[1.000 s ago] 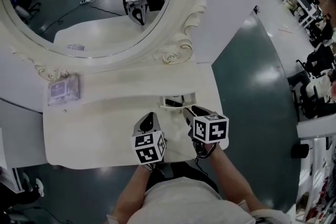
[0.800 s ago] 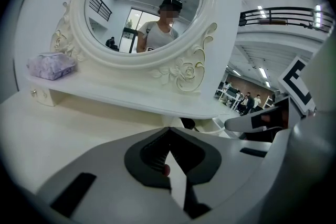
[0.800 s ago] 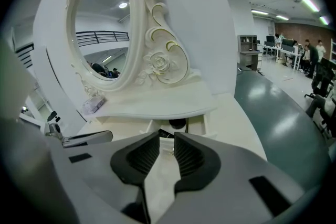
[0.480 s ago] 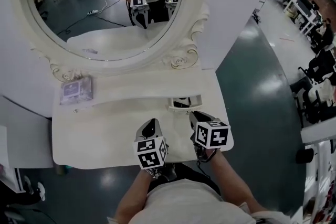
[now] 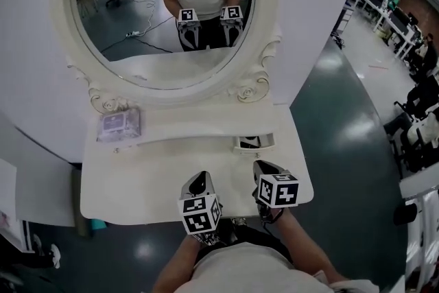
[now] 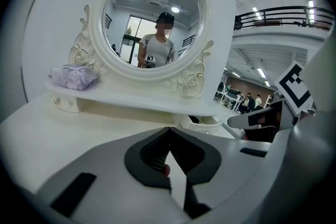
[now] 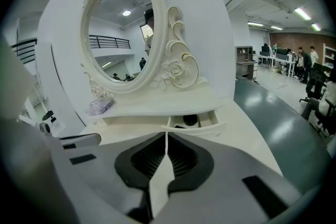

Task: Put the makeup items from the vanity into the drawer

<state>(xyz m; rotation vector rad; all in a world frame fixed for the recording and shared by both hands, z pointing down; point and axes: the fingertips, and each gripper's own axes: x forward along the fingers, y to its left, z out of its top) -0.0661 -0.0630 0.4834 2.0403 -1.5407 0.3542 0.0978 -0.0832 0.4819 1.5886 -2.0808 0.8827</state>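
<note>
Both the left tongs [image 5: 199,178] and the right tongs [image 5: 263,168] hang pressed together and empty over the white vanity desk's [image 5: 137,182] front edge, so the lavender plastic-wrapped packet [image 5: 119,124] on the raised shelf's left end probably wants wide-parted left tongs, then a level carry to the small open white drawer [image 7: 199,127].

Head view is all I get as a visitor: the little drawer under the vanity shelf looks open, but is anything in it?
Observer: Yes. The right gripper view looks into the drawer, and a dark round item lies inside.
Operator: Is anything being carried right now?
Observer: Not by the right gripper. Its jaws have just been closing and now meet with nothing between them.
Operator: And the other one?
Observer: The left gripper is shut as well, and its own view shows the jaw tips touching.
</note>
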